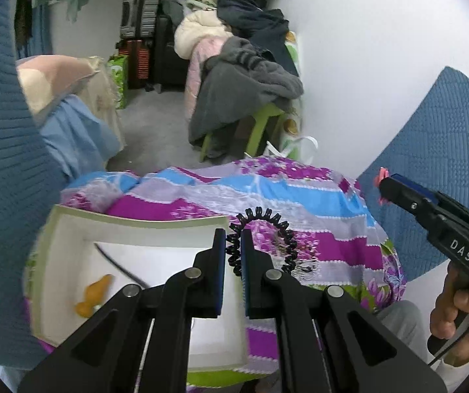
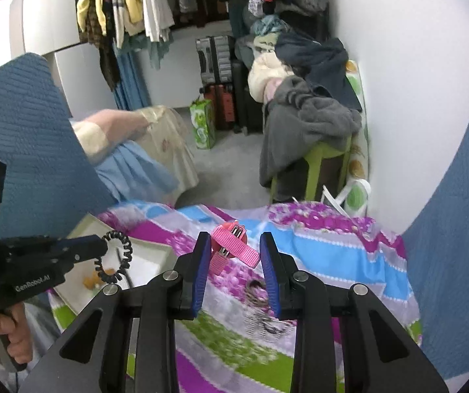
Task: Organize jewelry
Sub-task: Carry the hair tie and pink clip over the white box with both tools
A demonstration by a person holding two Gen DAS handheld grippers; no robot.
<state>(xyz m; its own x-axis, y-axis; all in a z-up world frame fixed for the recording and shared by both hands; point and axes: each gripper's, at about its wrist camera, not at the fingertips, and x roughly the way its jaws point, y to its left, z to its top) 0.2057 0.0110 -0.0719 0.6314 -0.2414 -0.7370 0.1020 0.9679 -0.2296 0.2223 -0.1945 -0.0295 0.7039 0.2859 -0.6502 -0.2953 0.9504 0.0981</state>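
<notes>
Above the flowered bedspread [image 1: 300,196] and white tray [image 1: 156,262], the left tool [image 1: 233,245] pinches a black coil hair tie [image 1: 280,226]. The right tool [image 2: 234,252] pinches a pink ribbon hair clip [image 2: 231,245].

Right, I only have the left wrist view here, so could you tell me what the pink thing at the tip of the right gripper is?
Observer: It is a pink ribbon hair clip with metal clasps, held between the fingers of the right gripper.
Operator: Thank you. Is anything still lying on the bed underneath it?
Observer: Yes, some small dark pieces lie on the blanket below the gripper, too blurred for me to name.
</notes>
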